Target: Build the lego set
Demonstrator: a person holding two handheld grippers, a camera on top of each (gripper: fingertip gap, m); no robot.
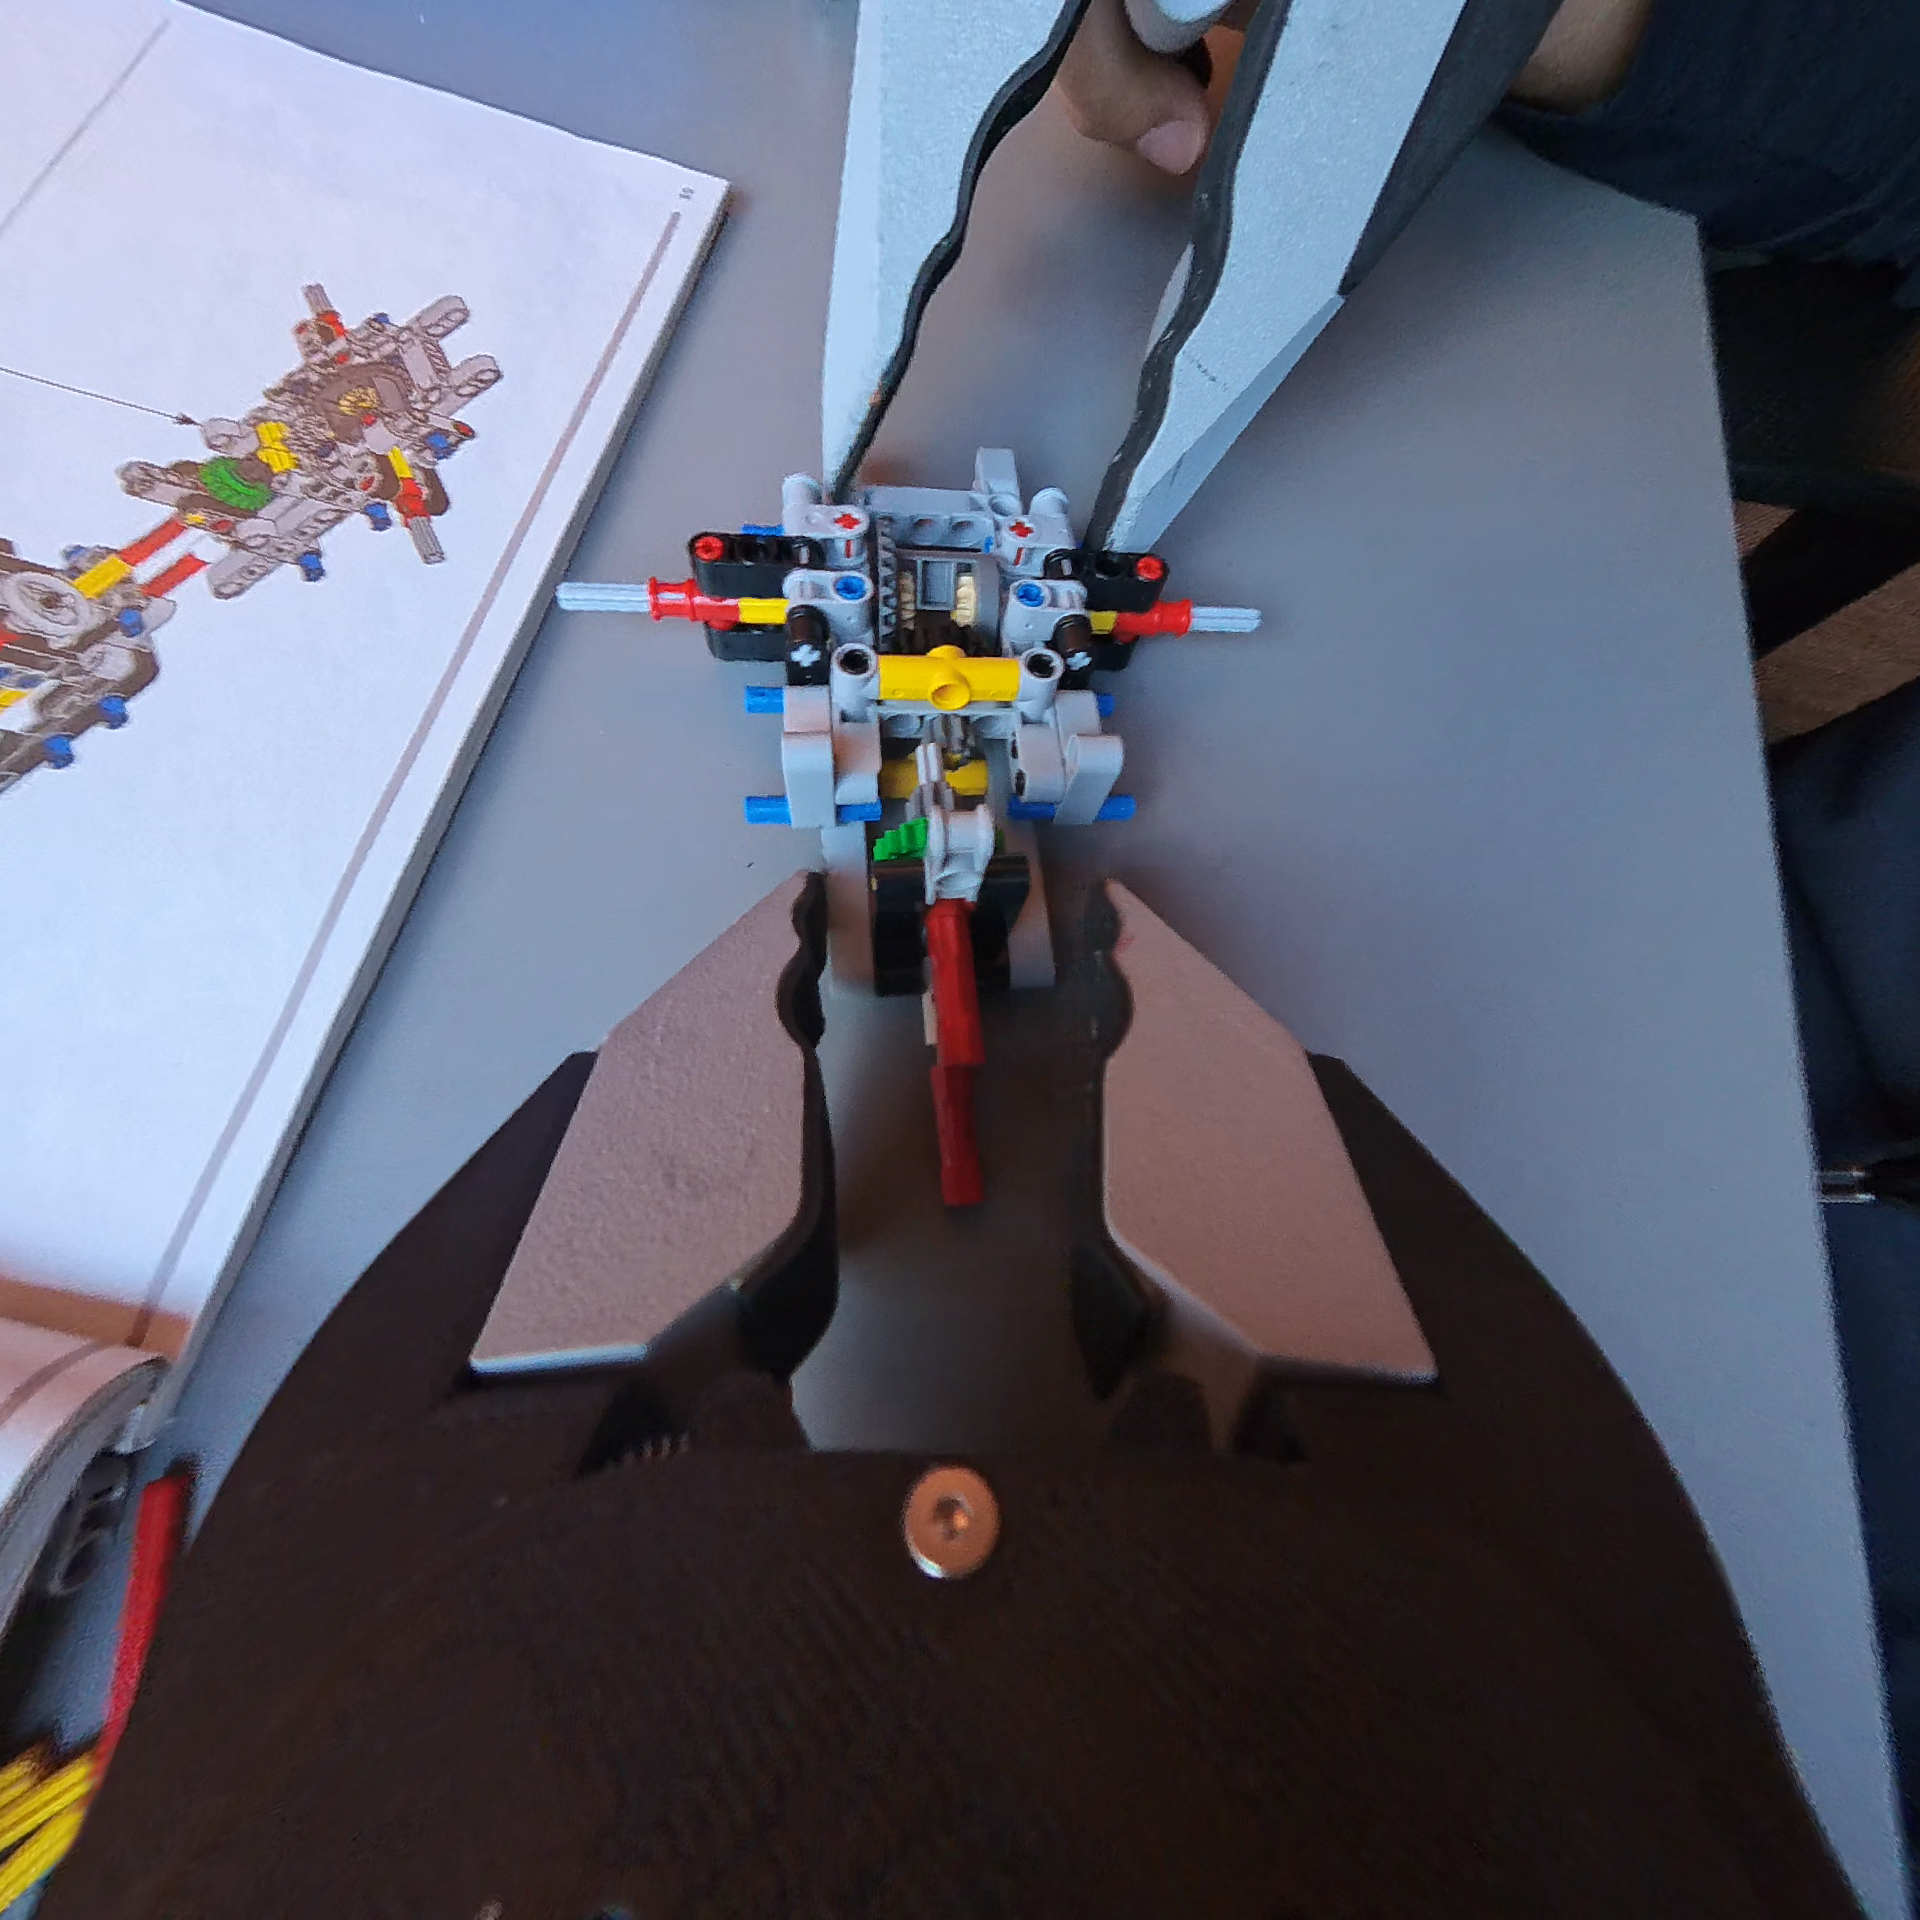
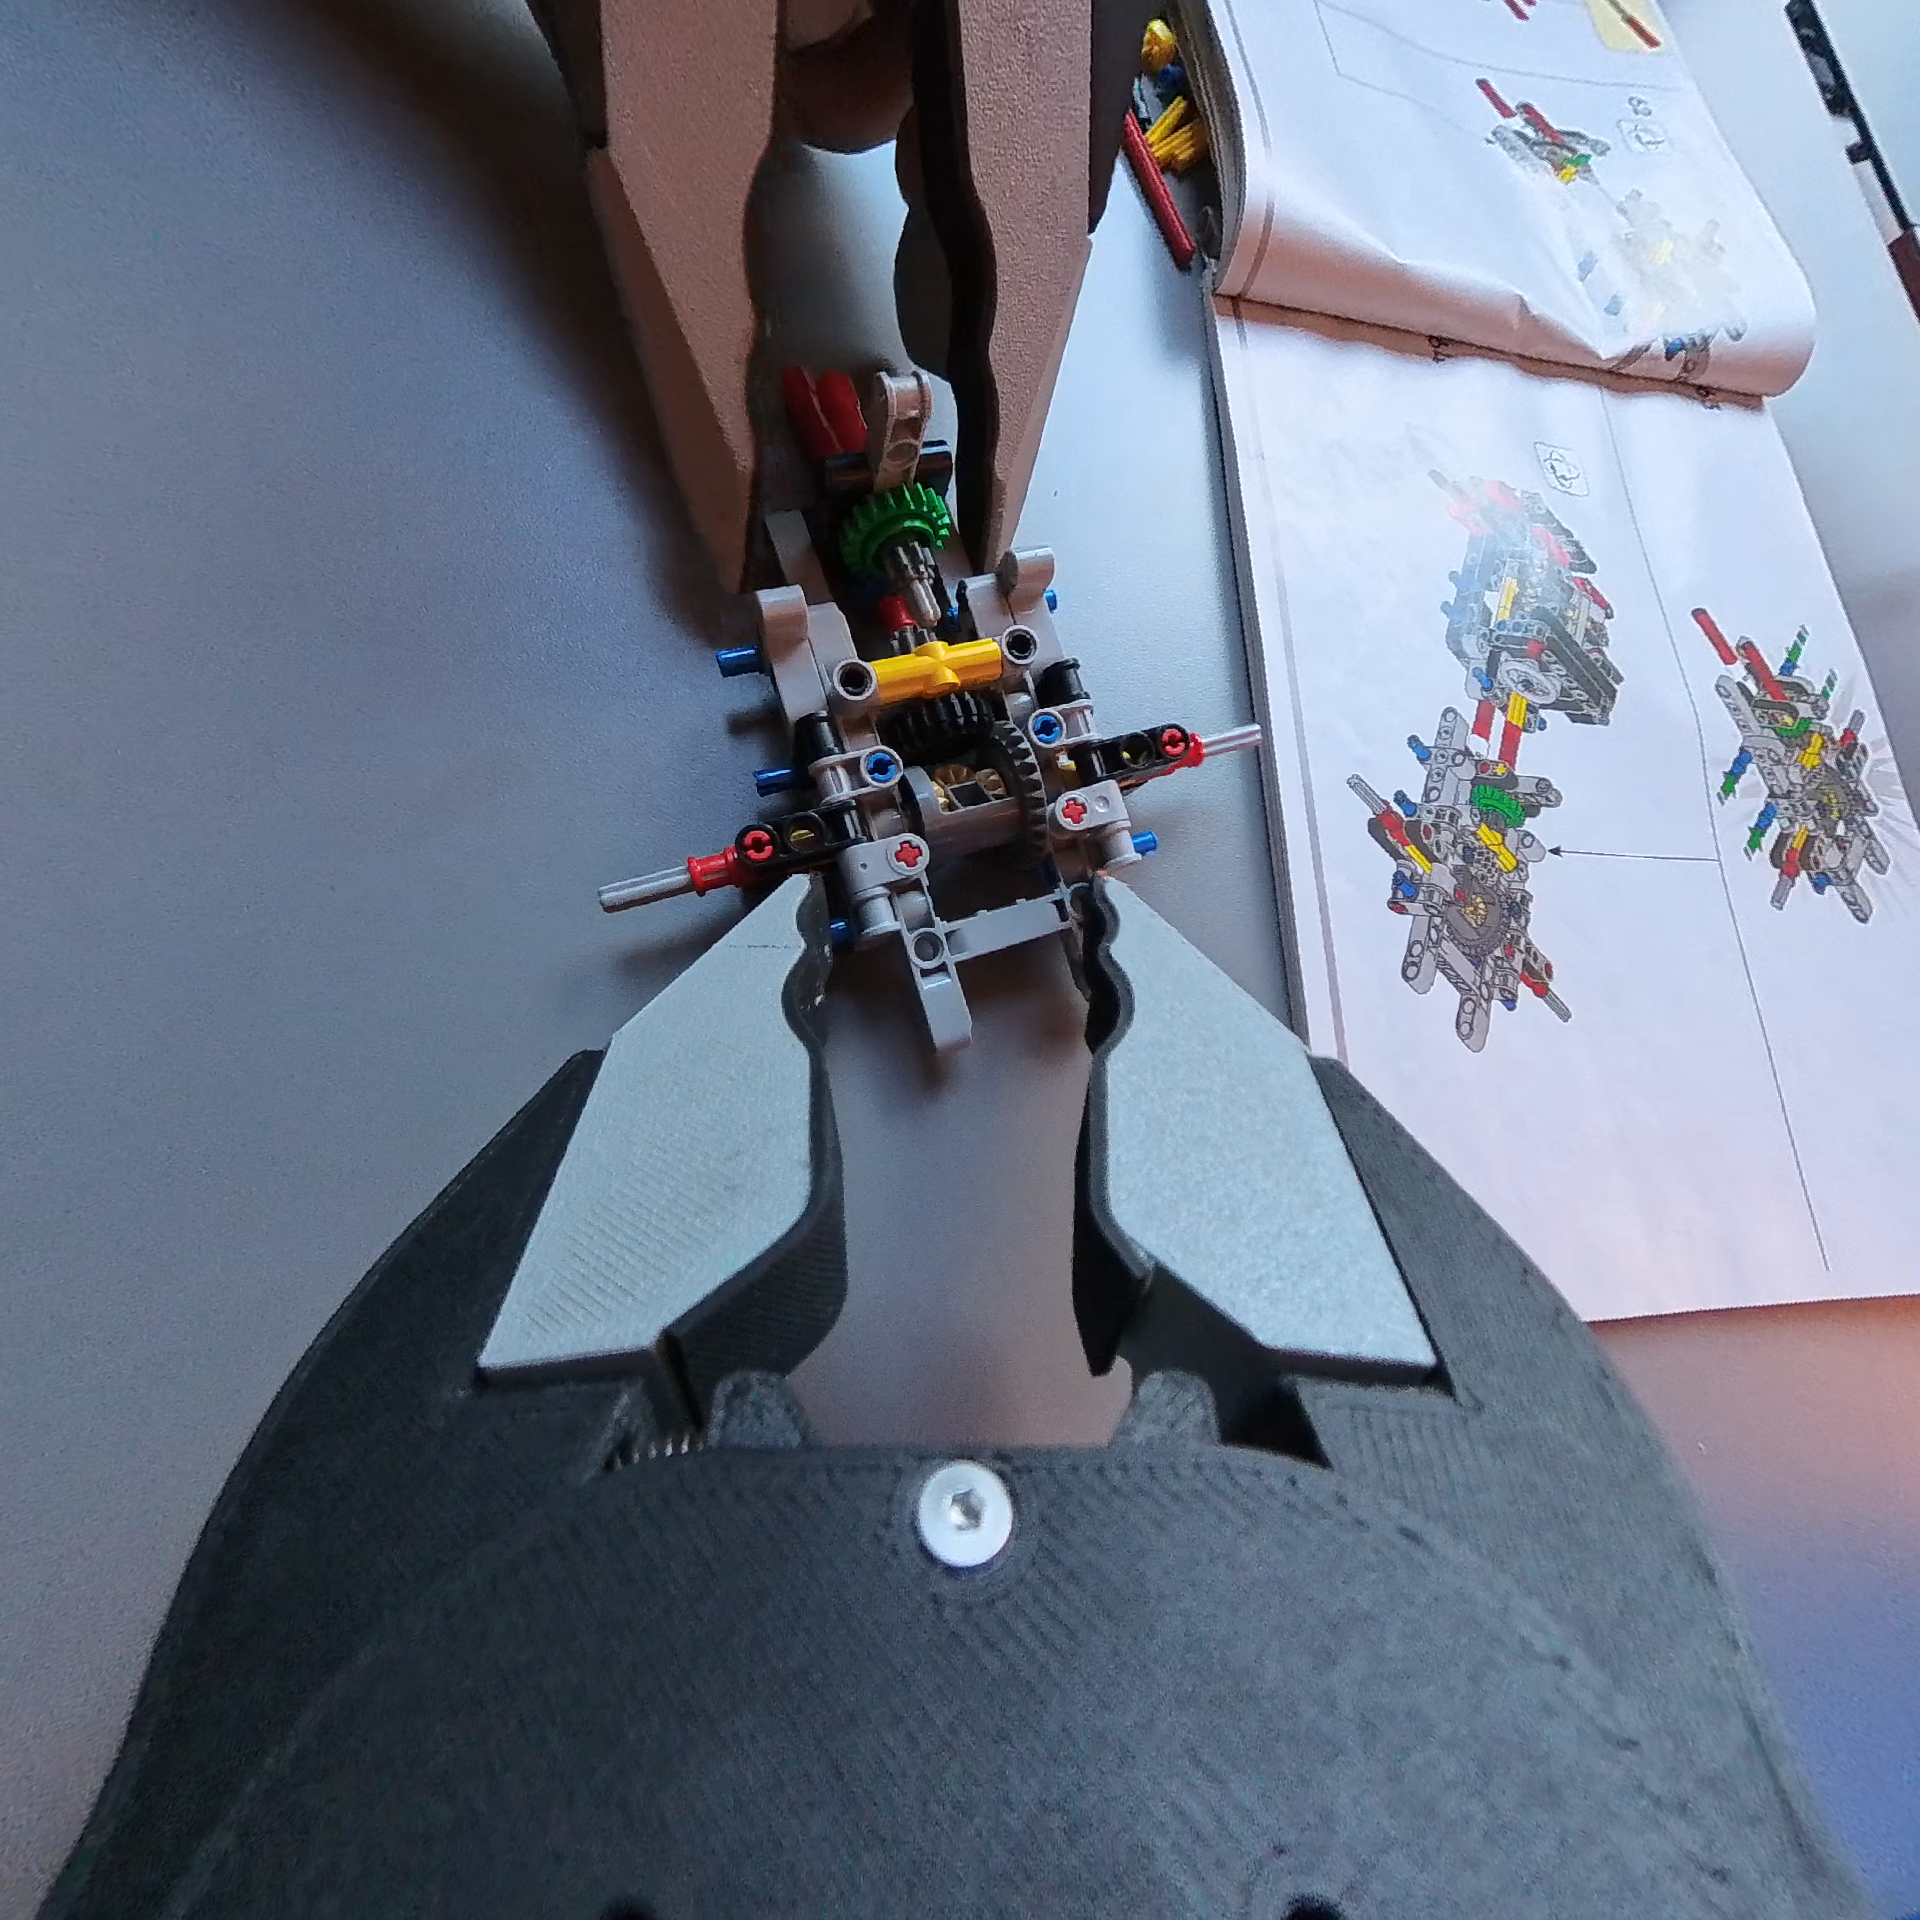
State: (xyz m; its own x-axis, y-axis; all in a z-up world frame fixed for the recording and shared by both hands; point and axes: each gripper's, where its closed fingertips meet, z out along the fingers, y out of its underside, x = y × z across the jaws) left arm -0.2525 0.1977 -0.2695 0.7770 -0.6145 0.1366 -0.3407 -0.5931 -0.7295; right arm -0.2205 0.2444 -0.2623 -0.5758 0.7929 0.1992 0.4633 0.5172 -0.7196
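- Here my left gripper (image 1: 956, 914) has its brownish fingers partly open around the narrow end of the brick-built gear assembly (image 1: 940, 675), which rests on the grey table (image 1: 1403, 831); the left pad touches a grey part, while on the right I cannot tell whether the pad presses.
- My right gripper (image 2: 951, 914), with grey fingers, meets the assembly from the opposite end, partly open, both fingertips against its grey frame.
- The left wrist view shows the red axle (image 1: 956, 1039) running back between my fingers, and a thumb (image 1: 1143, 114) behind the right gripper.
- Only the right wrist view shows the green gear (image 2: 894, 525) whole, plus the dark gears in the housing.
- The open instruction booklet (image 2: 1507, 935) lies beside the assembly, towards the table's edge; both views catch it, but the right shows both pages.
- Loose red and yellow pieces (image 2: 1169, 135) lie by the booklet's far corner.
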